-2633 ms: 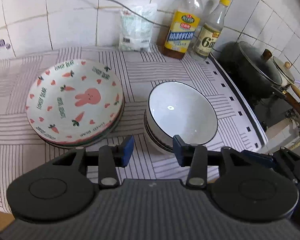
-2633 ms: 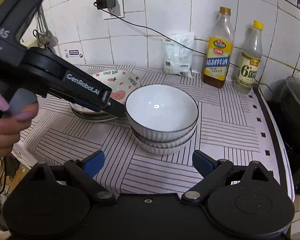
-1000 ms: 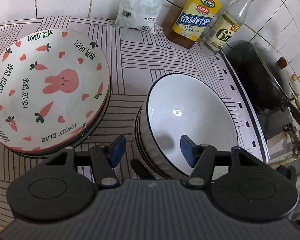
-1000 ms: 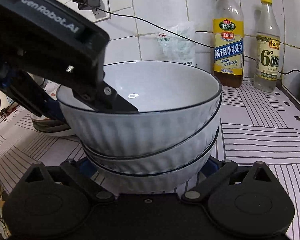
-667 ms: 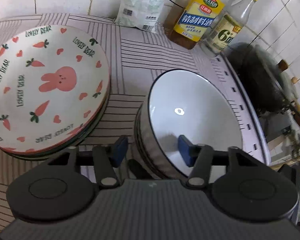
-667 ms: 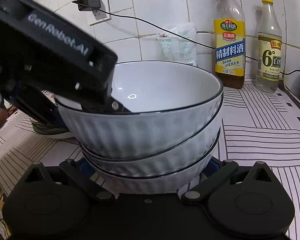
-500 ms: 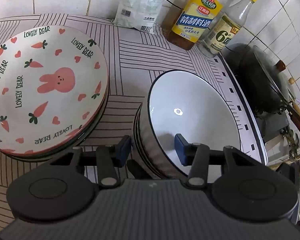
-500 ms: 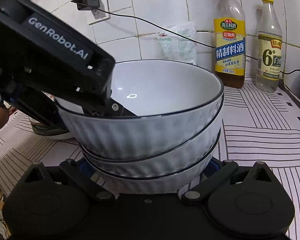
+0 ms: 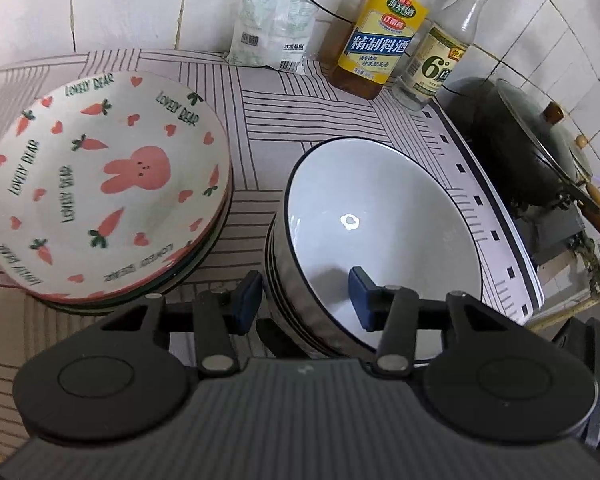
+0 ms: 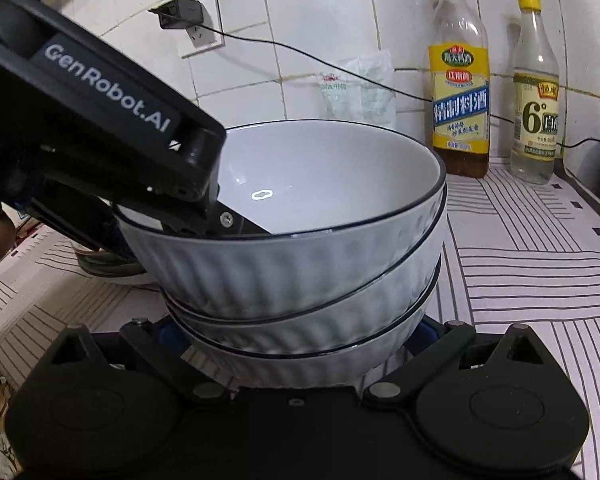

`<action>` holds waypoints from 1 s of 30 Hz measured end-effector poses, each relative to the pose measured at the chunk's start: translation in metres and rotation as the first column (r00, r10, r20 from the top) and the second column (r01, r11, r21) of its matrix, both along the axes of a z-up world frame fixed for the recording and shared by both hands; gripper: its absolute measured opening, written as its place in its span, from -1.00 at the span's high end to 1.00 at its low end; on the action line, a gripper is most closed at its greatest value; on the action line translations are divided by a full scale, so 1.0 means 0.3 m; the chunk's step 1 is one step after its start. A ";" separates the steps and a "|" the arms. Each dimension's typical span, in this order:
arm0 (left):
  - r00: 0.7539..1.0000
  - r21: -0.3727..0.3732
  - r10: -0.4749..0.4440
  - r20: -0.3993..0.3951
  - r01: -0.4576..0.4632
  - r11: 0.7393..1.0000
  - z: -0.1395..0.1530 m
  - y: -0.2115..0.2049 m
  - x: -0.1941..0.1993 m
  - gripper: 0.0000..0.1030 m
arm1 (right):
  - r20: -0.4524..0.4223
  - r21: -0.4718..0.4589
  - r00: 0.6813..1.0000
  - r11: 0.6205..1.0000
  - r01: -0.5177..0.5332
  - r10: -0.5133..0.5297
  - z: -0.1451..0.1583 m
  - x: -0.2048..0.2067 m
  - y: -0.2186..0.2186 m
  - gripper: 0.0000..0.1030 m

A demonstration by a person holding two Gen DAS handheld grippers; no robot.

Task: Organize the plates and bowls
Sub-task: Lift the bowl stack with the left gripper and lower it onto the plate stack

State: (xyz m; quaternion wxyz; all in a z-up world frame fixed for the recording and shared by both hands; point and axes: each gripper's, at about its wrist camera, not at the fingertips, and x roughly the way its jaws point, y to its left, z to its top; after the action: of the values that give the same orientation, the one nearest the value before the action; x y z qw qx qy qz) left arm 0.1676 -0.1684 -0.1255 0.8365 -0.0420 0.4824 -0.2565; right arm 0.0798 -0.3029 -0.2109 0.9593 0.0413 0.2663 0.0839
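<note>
The left gripper [image 9: 302, 298] pinches the top bowl's [image 9: 380, 216] rim beside the rabbit plates [image 9: 104, 196]; lift it straight up, slowly. The right gripper [image 10: 296, 334] brackets the stack's bottom bowl [image 10: 320, 364]; whether it clamps, I cannot tell; it should steady that base.

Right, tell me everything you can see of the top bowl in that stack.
The top bowl is white and glossy inside, with a thin dark rim and a ribbed outer wall; it looks ceramic. It is empty and sits tilted, nested in two matching bowls on the striped cloth. The left claw straddles its near wall, one finger inside, one outside.
</note>
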 end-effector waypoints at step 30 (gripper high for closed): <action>0.982 0.028 0.170 0.080 -0.173 0.985 0.231 0.371 0.055 0.07 | 0.075 -0.064 0.966 0.968 -0.243 0.247 0.234 0.129 0.332 -0.99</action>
State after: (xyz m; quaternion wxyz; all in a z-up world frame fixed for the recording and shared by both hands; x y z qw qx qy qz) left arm 0.1840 -0.0571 -0.0561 0.8742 -0.0587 0.4486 -0.1763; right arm 0.1185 -0.2034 -0.1406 0.9525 -0.0213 0.2320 0.1963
